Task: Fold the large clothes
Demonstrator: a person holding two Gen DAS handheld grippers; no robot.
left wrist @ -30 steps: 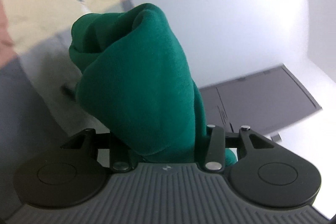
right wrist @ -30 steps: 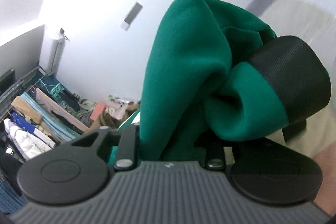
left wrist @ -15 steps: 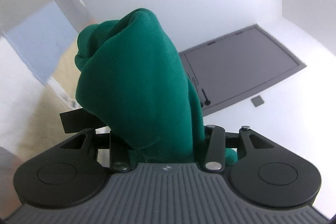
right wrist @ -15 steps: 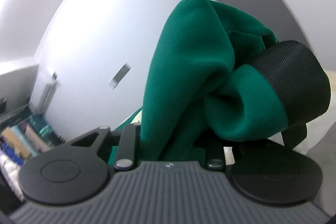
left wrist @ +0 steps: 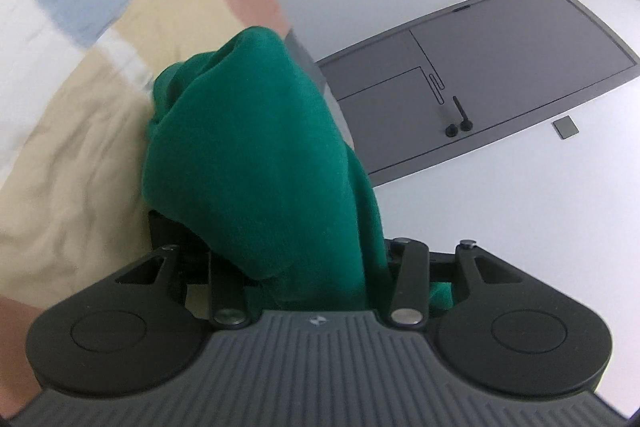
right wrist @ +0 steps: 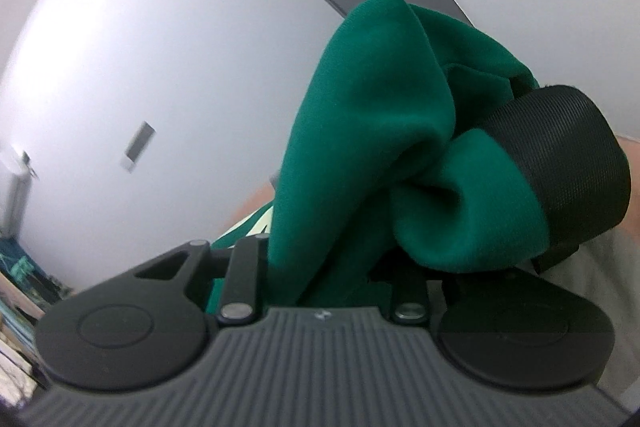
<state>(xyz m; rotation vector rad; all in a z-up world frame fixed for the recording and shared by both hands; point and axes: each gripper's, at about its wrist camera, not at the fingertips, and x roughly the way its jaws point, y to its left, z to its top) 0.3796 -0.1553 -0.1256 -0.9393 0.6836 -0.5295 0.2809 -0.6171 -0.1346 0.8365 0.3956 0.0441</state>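
A dark green sweatshirt (left wrist: pixel 256 147) is bunched up between the fingers of my left gripper (left wrist: pixel 276 227), which is shut on a thick fold of it. The cloth hides both left fingertips. In the right wrist view the same green sweatshirt (right wrist: pixel 368 131) rises in a fold from my right gripper (right wrist: pixel 360 239), which is shut on it. Its black ribbed cuff (right wrist: pixel 560 163) curls over to the right. The right fingertips are also covered by cloth.
A bed with a patchwork cover (left wrist: pixel 80 115) of beige, blue, white and pink fills the left of the left wrist view. A grey door (left wrist: pixel 500 67) stands in the white wall behind. Clothes on a rack (right wrist: pixel 16 267) show at the right wrist view's lower left edge.
Both views have swung across the room: the left from piled clothes to the bed cover and door, the right away from the clothes rack toward the door. Both grips on the sweatshirt look unchanged.
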